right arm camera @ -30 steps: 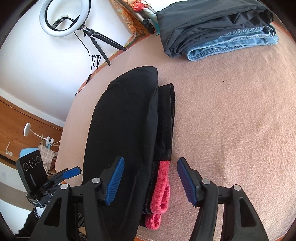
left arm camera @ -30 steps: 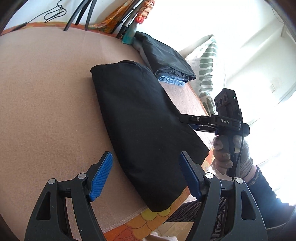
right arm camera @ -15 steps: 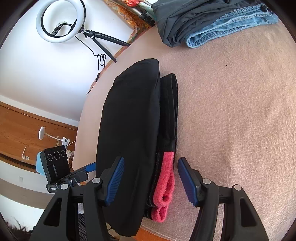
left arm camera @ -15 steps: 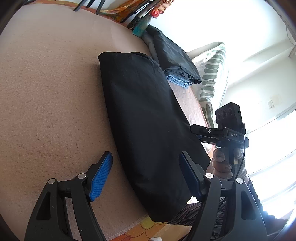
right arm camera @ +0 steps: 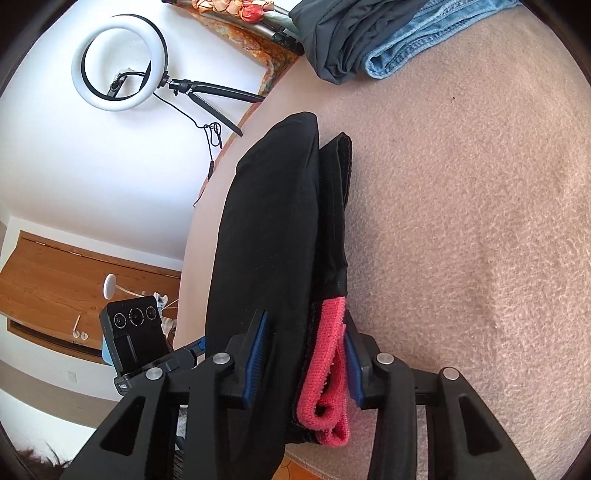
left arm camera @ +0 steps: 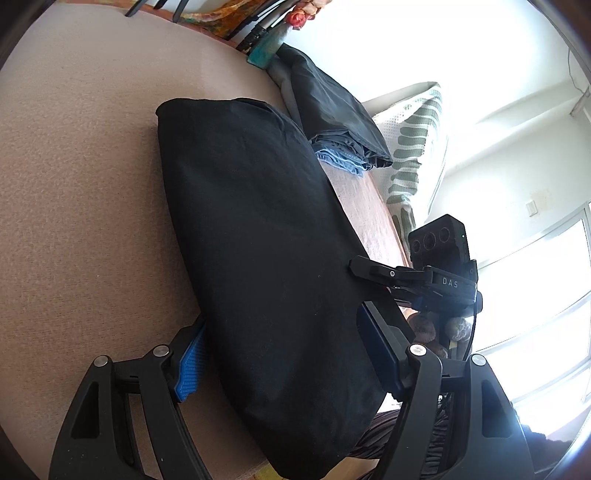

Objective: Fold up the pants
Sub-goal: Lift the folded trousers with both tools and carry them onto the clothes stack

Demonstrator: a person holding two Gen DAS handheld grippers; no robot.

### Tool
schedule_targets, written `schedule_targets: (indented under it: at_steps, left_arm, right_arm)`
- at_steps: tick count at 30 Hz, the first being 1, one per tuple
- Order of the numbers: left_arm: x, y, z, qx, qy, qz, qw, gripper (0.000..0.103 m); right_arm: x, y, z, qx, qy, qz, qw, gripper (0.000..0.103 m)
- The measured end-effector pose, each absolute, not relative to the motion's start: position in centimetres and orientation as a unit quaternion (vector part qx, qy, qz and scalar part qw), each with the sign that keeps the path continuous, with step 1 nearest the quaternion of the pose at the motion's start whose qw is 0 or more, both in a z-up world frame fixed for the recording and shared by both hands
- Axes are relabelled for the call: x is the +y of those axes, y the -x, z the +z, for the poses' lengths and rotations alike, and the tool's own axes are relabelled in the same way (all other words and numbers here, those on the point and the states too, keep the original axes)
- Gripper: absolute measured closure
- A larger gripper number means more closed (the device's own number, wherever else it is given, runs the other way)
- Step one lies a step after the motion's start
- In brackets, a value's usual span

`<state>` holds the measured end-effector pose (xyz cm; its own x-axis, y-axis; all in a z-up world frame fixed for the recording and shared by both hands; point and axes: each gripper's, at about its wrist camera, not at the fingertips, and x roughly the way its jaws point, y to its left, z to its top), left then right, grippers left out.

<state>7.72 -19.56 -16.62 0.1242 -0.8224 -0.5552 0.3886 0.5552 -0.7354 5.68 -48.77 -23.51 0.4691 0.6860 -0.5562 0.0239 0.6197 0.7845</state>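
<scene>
Pinkish-brown blanket covers the bed (right arm camera: 461, 229) on which everything lies, and the black pants (left arm camera: 266, 266) serve as the landmark for all else.

Right claw (right arm camera: 303, 365): its jaws are closing at this moment around the near end of the pants, with the red waistband (right arm camera: 328, 369) and the black layers stacked between the blue pads. The right-hand pad touches the red band, while the left one lies against the black cloth; I judge this a pinch on the whole stack, meant to carry the waist end over as one piece.

Left claw (left arm camera: 284, 365): its jaws stand wide apart, straddling the near end of the pants, one pad low at the edge beside the blanket, the other over the far edge. Neither pad clearly presses the cloth. It probably waits to catch the other corner so both ends lift together.

Outward from there, the pants stretch away from both claws as a long, already narrowed bundle lying flat, its far end rounded. Beyond that far end sits a pile of folded clothes (right arm camera: 369, 33), dark cloth on top of blue denim, well apart from the pants and likely finished work. A ring light (right arm camera: 120, 62) stands past the bed's edge, on the pants' left in the right-wrist view. A patterned pillow (left arm camera: 413, 155) lies just beyond the pile.
</scene>
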Motion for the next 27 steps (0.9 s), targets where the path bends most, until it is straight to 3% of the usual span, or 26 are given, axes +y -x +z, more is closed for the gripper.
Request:
schedule_targets:
  at_steps: [9, 13, 17, 19, 22, 27]
  left_arm:
    - [-20.2, -7.6, -16.5, 0.501, 0.190, -0.411, 0.738, 0.043]
    - [-20.3, -7.8, -16.8, 0.504, 0.196, -0.405, 0.737, 0.044]
    - [-20.3, -7.8, -16.5, 0.499, 0.196, -0.399, 0.743, 0.049]
    - [-20.1, -7.7, -16.3, 0.492, 0.202, -0.398, 0.748, 0.059]
    - [-19.7, -7.5, -15.4, 0.474, 0.197, -0.402, 0.758, 0.071]
    - [-19.6, -6.8, -14.6, 0.462, 0.181, -0.406, 0.767, 0.080]
  right_arm:
    - [-46.8, -5.2, -21.1, 0.459, -0.306, 0.188, 0.813, 0.074]
    - [-47.1, -5.7, -22.2, 0.457, -0.339, 0.202, 0.797, 0.061]
    - [-46.0, -5.6, -21.3, 0.450, -0.302, 0.186, 0.819, 0.070]
    - [-44.9, -5.4, -20.4, 0.442, -0.278, 0.186, 0.832, 0.081]
    - [-43.6, -5.2, -18.9, 0.435, -0.240, 0.183, 0.848, 0.085]
    - [-41.5, -4.6, -17.3, 0.421, -0.191, 0.180, 0.868, 0.087]
